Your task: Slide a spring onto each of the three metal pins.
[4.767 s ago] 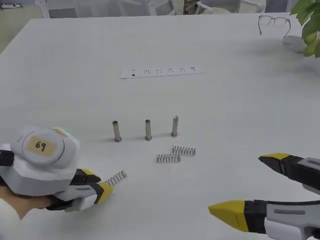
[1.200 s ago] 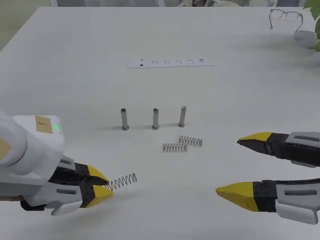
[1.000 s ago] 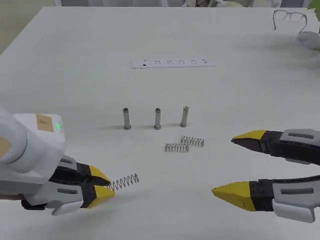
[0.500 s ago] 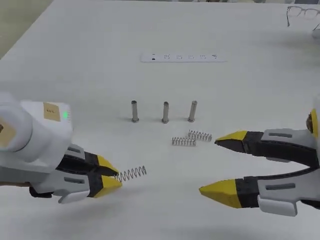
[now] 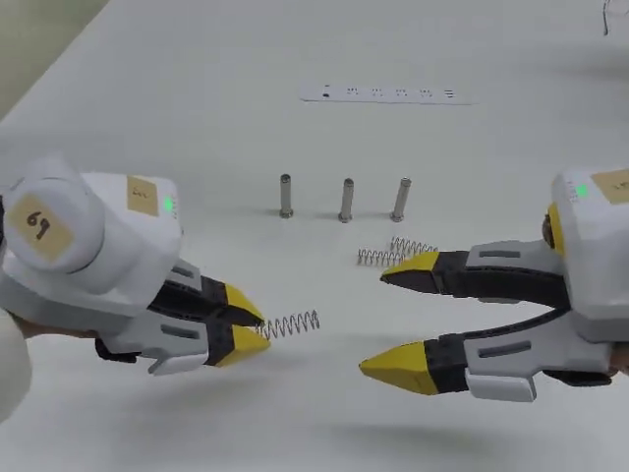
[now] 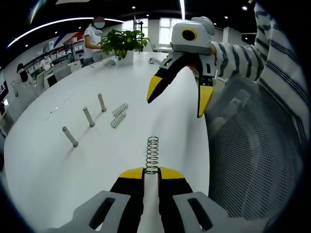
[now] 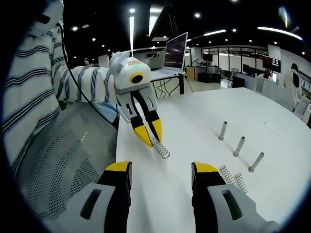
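Three short metal pins (image 5: 346,200) stand upright in a row on the white table (image 5: 197,108); they also appear as pins (image 6: 87,116) and pins (image 7: 238,145). My left gripper (image 5: 257,327) is shut on one end of a spring (image 5: 293,324), which sticks out level from its tips; the same spring (image 6: 152,153) shows ahead of the closed jaws. Two loose springs (image 5: 393,252) lie just in front of the right-hand pins. My right gripper (image 5: 398,320) hovers open at the right, its upper tip near those loose springs (image 7: 232,176).
A white power strip (image 5: 388,94) lies flat beyond the pins. A potted plant (image 6: 121,42) stands at the table's far end. A mesh chair (image 7: 63,160) sits beside the table edge, and people stand in the room behind.
Both grippers have come closer together toward the table's middle. The left one still holds its spring. The head camera has shifted, so the pins sit higher and further right.
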